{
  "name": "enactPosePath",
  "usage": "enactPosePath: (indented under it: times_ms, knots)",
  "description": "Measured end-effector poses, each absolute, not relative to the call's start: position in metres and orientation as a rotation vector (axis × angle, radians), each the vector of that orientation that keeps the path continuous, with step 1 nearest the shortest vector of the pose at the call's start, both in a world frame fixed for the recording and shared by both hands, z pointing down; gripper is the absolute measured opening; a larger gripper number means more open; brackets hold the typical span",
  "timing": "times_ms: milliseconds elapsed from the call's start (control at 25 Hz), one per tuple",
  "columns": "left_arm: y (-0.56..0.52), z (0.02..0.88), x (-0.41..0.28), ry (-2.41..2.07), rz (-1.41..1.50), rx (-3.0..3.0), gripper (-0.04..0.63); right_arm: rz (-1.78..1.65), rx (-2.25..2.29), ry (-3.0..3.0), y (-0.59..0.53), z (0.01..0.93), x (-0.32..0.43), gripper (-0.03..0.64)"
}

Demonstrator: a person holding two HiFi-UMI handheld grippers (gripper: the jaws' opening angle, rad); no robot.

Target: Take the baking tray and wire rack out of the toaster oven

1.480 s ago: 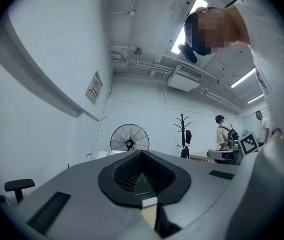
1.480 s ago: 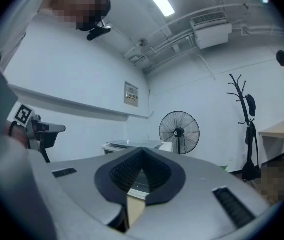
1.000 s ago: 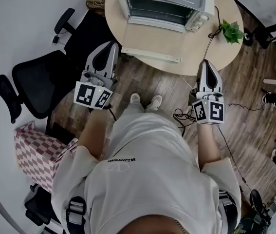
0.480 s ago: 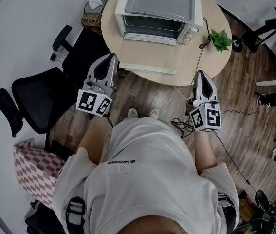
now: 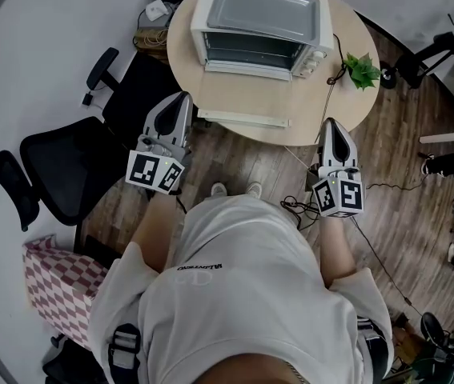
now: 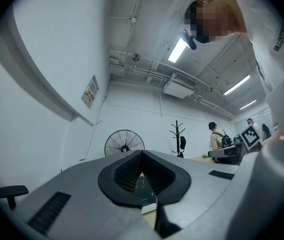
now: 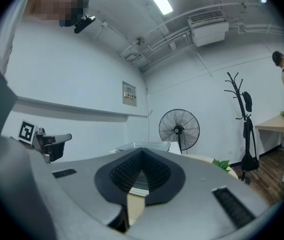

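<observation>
Head view: white metal toaster oven (image 5: 263, 14), door shut, sits upper middle on the round wooden counter (image 5: 307, 94), tray and rack likely inside. Left gripper (image 5: 182, 98) and right gripper (image 5: 331, 124), jaws closed and empty, might shove it if they arrive shut.

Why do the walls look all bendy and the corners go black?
Left gripper view: the wide lens bends the wall and blackens the corners; the ceiling light glares. Right gripper view: same bending and black corners. Head view: the table bulges, but stays sharp.
</observation>
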State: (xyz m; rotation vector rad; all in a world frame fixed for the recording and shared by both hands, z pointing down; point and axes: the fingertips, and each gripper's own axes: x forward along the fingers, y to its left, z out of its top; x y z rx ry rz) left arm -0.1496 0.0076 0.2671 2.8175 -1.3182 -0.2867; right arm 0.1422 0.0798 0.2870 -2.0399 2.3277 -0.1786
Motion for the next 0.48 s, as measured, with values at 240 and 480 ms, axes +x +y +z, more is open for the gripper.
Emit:
enactPosePath:
  times_ms: [240,480]
  knots:
    - [0.0055,0.2696,-0.1527,-1.313,-0.29,2.808,0.003,-0.185,-2.054,2.306,0.08,0.2873,0.1448,0.0]
    - [0.0017,0.2698,-0.1539,-1.304,-0.294,2.798,0.003,-0.187,-2.059,2.298,0.0773,0.2857,0.1444,-0.001]
